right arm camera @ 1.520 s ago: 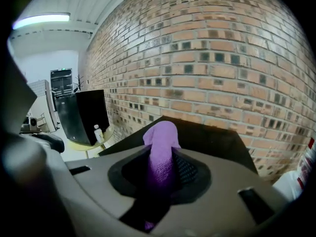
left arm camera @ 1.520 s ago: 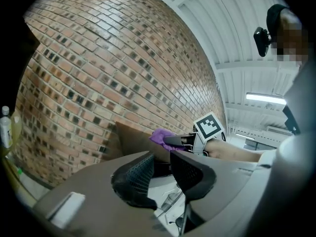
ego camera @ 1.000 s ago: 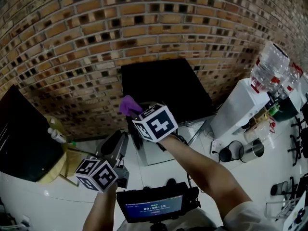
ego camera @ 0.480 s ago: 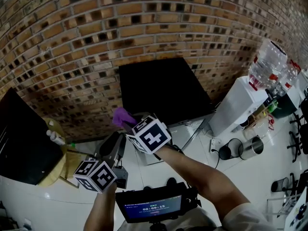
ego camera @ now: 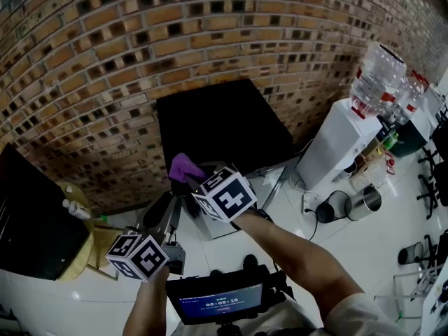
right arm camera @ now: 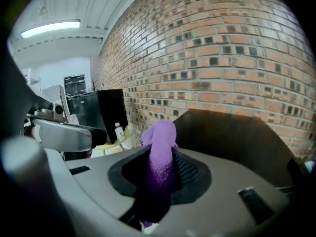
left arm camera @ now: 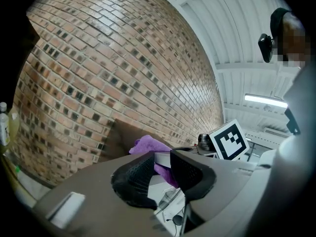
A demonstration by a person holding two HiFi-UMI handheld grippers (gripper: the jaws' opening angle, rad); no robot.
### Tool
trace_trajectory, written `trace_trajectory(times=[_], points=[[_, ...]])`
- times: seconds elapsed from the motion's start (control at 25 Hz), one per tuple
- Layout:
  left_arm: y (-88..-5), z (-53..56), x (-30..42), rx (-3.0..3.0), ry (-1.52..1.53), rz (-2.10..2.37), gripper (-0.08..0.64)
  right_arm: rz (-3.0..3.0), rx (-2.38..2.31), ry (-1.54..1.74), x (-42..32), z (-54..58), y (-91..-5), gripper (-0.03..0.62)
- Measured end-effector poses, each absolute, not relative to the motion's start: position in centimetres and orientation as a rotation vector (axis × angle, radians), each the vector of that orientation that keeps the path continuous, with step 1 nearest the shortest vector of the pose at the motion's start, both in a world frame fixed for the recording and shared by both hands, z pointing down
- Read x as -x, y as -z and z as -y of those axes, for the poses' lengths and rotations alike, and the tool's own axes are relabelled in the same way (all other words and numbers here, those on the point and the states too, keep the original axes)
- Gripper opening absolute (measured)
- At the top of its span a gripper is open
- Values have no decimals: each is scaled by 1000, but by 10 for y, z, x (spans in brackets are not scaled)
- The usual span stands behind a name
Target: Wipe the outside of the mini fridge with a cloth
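The black mini fridge (ego camera: 224,124) stands against the brick wall, and shows as a dark box (right arm camera: 232,137) in the right gripper view. My right gripper (right arm camera: 160,177) is shut on a purple cloth (right arm camera: 160,154). The cloth (ego camera: 185,166) sticks out at the fridge's near left edge; whether it touches the fridge I cannot tell. My left gripper (left arm camera: 160,172) is lower and to the left, open, with nothing between its pads (left arm camera: 133,179). Through its jaws I see the purple cloth (left arm camera: 148,144) and the right gripper's marker cube (left arm camera: 228,139).
A white water dispenser (ego camera: 336,152) with bottles (ego camera: 378,82) stands right of the fridge, with two metal bins (ego camera: 364,219) on the floor by it. At the left are a black cabinet (ego camera: 28,215) and a yellow stand with a bottle (ego camera: 77,208). A small monitor (ego camera: 224,299) sits below.
The right gripper with the cloth has dropped a little in front of the fridge. The left gripper has stayed about where it was.
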State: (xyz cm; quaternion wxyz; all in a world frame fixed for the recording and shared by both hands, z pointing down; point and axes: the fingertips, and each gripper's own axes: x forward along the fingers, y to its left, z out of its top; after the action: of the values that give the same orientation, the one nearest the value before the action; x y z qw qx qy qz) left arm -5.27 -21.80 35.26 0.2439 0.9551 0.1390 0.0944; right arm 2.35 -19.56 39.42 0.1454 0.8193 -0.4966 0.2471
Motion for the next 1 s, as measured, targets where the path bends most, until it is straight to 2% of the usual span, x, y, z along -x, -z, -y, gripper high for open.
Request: trace_trajectory(times=[1.0], points=[[-352, 176, 29, -2616, -296, -470, 87, 1179, -2486, -681, -84, 67, -394, 89]])
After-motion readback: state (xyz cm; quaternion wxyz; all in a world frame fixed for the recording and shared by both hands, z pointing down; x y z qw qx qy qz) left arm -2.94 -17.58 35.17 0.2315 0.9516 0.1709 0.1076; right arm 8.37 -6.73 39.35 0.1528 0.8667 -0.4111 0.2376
